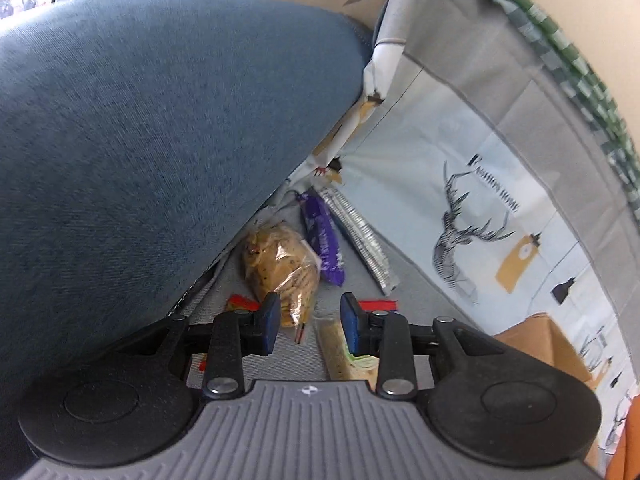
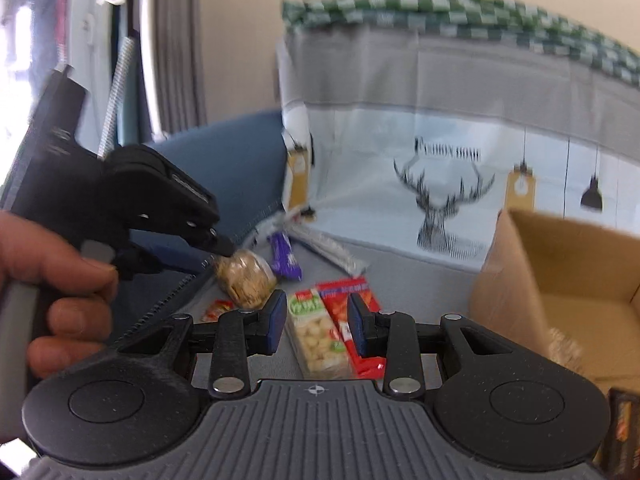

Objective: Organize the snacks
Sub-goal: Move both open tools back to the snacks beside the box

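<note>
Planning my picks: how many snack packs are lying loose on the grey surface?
6 visible: clear cookie bag, purple packet, silver pack, green-label box, red box, small red packet. More may be hidden.

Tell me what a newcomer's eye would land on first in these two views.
First, the loose heap of snacks on the grey surface: a clear bag of cookies with a purple wrapper beside it, and a green-labelled box next to a red pack nearer the camera. Behind them hangs the pale stag-print cloth, and an open cardboard box stands at the right. Both the left gripper and right gripper hang open above the heap.
</note>
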Demonstrator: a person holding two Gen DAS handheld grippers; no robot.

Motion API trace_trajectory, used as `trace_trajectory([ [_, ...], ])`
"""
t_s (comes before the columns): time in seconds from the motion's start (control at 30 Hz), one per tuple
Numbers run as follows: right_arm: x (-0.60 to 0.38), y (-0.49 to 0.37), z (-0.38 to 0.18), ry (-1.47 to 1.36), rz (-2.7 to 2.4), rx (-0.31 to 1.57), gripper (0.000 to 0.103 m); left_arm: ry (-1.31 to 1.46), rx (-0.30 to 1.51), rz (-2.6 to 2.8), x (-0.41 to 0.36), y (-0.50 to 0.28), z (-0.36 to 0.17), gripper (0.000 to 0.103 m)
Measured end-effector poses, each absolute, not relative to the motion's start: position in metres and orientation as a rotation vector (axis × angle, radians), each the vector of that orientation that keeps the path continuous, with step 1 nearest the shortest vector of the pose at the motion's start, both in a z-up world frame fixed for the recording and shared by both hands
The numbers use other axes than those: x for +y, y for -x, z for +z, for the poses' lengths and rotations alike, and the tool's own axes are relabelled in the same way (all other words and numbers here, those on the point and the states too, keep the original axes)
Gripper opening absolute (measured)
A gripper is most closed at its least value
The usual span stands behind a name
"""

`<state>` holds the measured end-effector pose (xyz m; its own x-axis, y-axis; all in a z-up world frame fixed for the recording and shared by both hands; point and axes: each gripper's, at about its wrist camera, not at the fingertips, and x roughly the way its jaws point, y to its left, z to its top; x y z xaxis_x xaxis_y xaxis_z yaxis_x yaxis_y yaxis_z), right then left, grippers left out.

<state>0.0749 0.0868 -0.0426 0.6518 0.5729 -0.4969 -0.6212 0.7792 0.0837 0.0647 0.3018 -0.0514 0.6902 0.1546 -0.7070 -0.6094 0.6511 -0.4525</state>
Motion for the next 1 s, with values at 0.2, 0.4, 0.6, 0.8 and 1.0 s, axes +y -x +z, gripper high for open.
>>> trace_trajectory([
  [0.2,0.111,-0.112,-0.068,0.106,0.653,0.642,0.054,0.745,0.728,0.481,0.308,-0.088,-0.072,0.062],
  [0.4,0.134,-0.134,-0.098,0.187,0.685,0.749,0.062,0.788,0.77,0.525,0.317,-0.113,-0.094,0.075],
  [0.6,0.146,-0.136,-0.114,0.252,0.698,0.762,0.057,0.792,0.77,0.554,0.324,-0.127,-0.108,0.066],
  [0.8,0.138,-0.127,-0.108,0.239,0.74,0.733,0.038,0.74,0.782,0.528,0.32,-0.127,-0.105,0.046],
  [1.0,0.116,-0.109,-0.088,0.193,0.765,0.731,0.038,0.703,0.764,0.448,0.308,-0.102,-0.08,0.042],
])
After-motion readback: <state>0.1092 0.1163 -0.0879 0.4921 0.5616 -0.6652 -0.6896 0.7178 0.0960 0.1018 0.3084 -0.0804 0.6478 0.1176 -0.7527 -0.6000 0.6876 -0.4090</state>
